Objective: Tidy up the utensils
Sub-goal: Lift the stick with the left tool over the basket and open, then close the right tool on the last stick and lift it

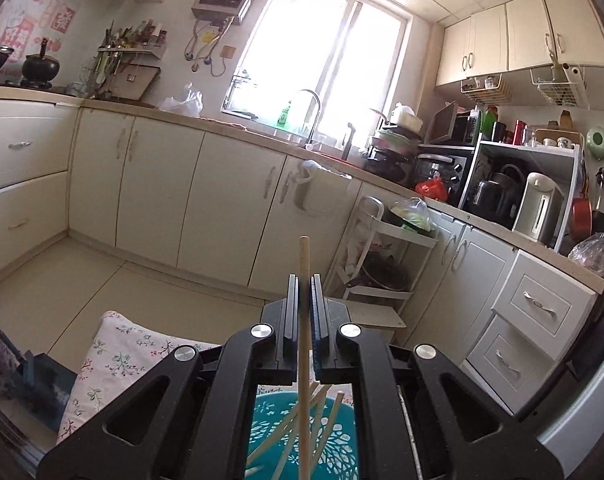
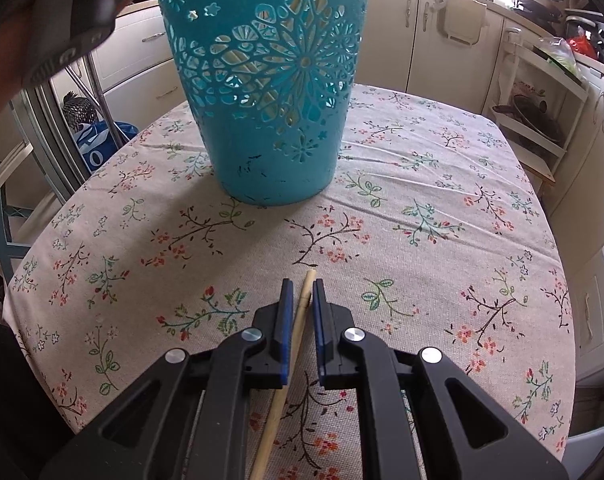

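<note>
On the table [image 2: 442, 208], which is covered with a cloth printed with small flowers and branches, stands a teal plastic basket [image 2: 269, 92] with cut-out flower patterns in its wall. It is upright, at the far middle part of the table. Through the holes some pale wooden sticks can be seen inside it.

Above this basket, in the left wrist view, the left gripper [image 1: 304, 280] is clenched on one wooden chopstick [image 1: 304, 264]. This chopstick stands nearly vertical between the two jaws; its upper end rises over the fingertips and its lower part goes down toward the open basket [image 1: 342, 448]. Inside the basket several other chopsticks [image 1: 326, 412] lean in different directions and cross each other.

Near the front edge of the table, well apart from the basket, the right gripper [image 2: 302, 286] is low over the cloth. Its jaws stand on both sides of a second chopstick [image 2: 302, 312], which lies on the cloth and points toward the basket. A narrow gap shows on each side of it, so the jaws are not closed on it.
</note>
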A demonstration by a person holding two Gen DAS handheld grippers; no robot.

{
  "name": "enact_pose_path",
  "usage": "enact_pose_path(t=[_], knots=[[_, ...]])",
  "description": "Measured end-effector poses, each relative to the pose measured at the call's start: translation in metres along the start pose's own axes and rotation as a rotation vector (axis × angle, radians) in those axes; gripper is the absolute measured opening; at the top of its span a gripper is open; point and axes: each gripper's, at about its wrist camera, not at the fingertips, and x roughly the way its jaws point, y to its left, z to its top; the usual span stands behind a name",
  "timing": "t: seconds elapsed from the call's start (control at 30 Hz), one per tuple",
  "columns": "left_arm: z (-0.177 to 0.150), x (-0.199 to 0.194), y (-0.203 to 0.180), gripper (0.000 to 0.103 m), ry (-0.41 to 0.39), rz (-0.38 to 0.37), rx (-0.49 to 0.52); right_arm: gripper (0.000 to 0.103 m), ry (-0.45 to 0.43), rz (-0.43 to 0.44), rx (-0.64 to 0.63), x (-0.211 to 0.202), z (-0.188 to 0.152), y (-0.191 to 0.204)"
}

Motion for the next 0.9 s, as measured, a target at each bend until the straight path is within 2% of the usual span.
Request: enact_pose_path(t=[0.27, 0.3, 0.33, 0.37, 0.4, 0.43, 0.53, 0.6, 0.7, 0.77, 0.9], knots=[[-0.025, -0.015, -0.002, 0.007, 0.058, 0.023, 0.035, 0.011, -0.008, -0.006, 0.012, -0.001, -0.003, 0.000], [-0.028, -0.021, -0.001, 0.013, 0.065, 0.029, 0.036, 0.012, -0.006, -0.007, 0.013, -0.001, -0.003, 0.000], [-0.032, -0.029, 0.001, 0.026, 0.066, 0.042, 0.031, 0.019, -0.005, -0.007, 0.014, -0.002, -0.003, -0.001], [-0.037, -0.038, 0.003, 0.034, 0.064, 0.058, 0.018, 0.031, -0.003, -0.007, 0.015, -0.003, -0.003, -0.002], [-0.040, -0.047, 0.006, 0.047, 0.058, 0.071, 0.004, 0.035, 0.001, -0.006, 0.020, -0.004, -0.004, -0.004], [-0.045, -0.057, 0.011, 0.053, 0.049, 0.087, -0.014, 0.036, 0.002, -0.004, 0.031, -0.005, -0.005, -0.006], [-0.054, -0.087, 0.024, 0.061, 0.026, 0.152, -0.068, 0.036, 0.003, -0.009, 0.035, -0.009, -0.010, -0.011], [-0.058, -0.104, 0.035, 0.067, 0.005, 0.199, -0.111, 0.035, 0.001, -0.018, 0.031, -0.011, -0.012, -0.010], [-0.063, -0.111, 0.049, 0.070, -0.001, 0.261, -0.143, 0.024, -0.003, -0.024, 0.018, -0.012, -0.014, -0.005], [-0.065, -0.107, 0.056, 0.070, 0.017, 0.279, -0.151, 0.011, -0.005, -0.024, 0.002, -0.013, -0.015, 0.000], [-0.066, -0.106, 0.065, 0.070, 0.023, 0.304, -0.189, 0.006, 0.000, -0.014, 0.003, -0.014, -0.015, 0.005]])
